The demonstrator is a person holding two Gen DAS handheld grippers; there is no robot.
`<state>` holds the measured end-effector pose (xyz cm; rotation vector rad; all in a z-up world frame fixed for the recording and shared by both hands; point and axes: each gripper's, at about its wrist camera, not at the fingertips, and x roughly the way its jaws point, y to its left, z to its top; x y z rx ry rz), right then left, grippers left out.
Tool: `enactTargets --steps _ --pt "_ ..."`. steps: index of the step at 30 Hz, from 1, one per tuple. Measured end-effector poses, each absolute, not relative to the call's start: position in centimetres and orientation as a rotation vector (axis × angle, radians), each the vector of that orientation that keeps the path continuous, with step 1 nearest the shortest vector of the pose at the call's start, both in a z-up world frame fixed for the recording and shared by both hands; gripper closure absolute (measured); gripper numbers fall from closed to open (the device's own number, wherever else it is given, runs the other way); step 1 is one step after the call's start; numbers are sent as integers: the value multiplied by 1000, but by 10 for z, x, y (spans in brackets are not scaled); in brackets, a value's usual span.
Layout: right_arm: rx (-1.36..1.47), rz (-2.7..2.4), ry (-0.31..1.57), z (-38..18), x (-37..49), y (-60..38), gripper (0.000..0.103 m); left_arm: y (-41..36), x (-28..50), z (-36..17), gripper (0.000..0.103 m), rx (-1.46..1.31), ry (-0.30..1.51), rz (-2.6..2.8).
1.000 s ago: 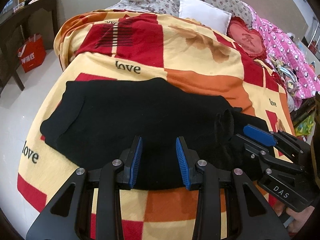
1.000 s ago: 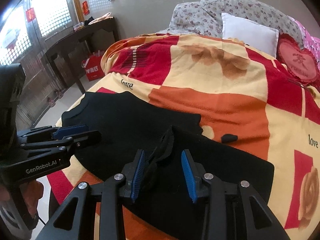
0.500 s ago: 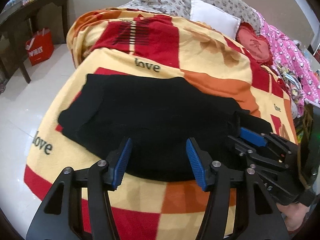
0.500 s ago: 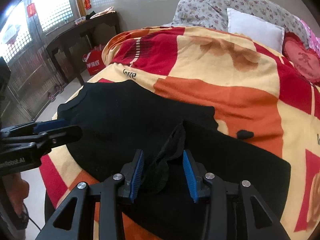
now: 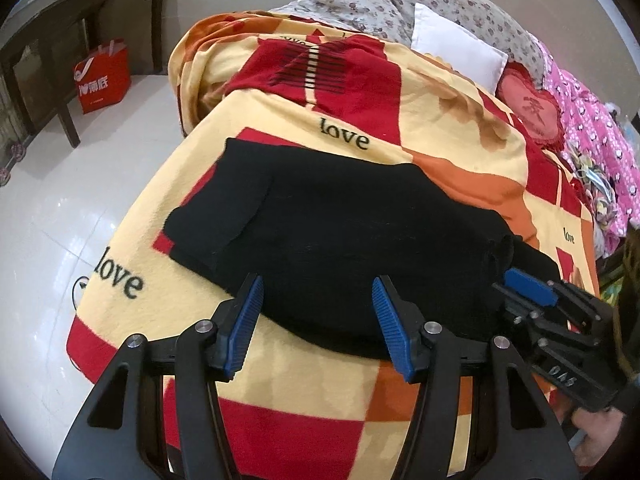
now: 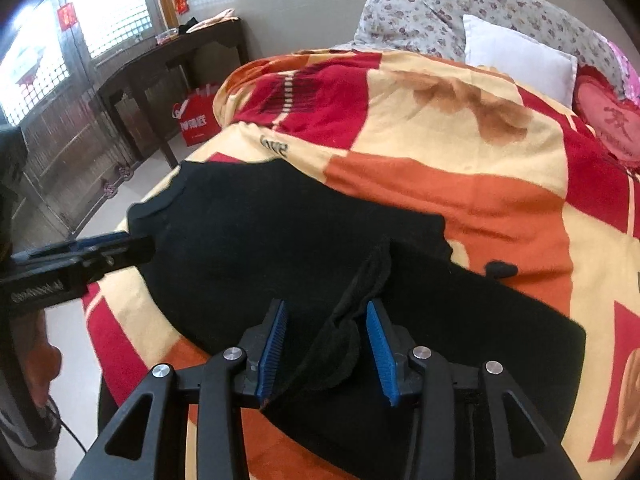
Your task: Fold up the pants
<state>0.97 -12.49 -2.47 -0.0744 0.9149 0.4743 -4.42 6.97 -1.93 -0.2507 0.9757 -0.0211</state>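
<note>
The left gripper [image 5: 318,320] was spread wide and empty and slid along the near edge of the black pants [image 5: 340,240] on the love blanket [image 5: 344,140], so only the right gripper [image 6: 326,340], barely loosened, was left around a pinched ridge.

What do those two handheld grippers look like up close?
Both are black, angular frames with triangular cut-outs and silver screw heads. The left gripper and right gripper each end in two fingers faced with ribbed blue pads. Each body carries white lettering, too blurred to read. A thin black cable trails below the left one.
</note>
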Motion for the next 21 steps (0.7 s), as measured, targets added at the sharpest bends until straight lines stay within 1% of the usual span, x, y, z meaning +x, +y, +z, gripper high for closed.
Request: enactTargets --steps 4,9,11,12,13,21 --pt "-67 524 884 -12 18 -111 60 88 -51 -21 46 -319 982 -18" --pt "-69 649 899 -10 50 -74 58 120 -61 -30 46 -445 998 31" --pt "-76 693 889 -7 61 -57 55 132 -63 -33 43 -487 993 61" --pt "-79 723 883 -6 69 -45 55 136 -64 -35 37 -505 990 69" --pt "-86 743 884 -5 74 -37 54 139 -63 -37 34 -527 987 71" --pt "-208 843 923 -23 124 32 54 140 -49 -50 33 -560 998 78"
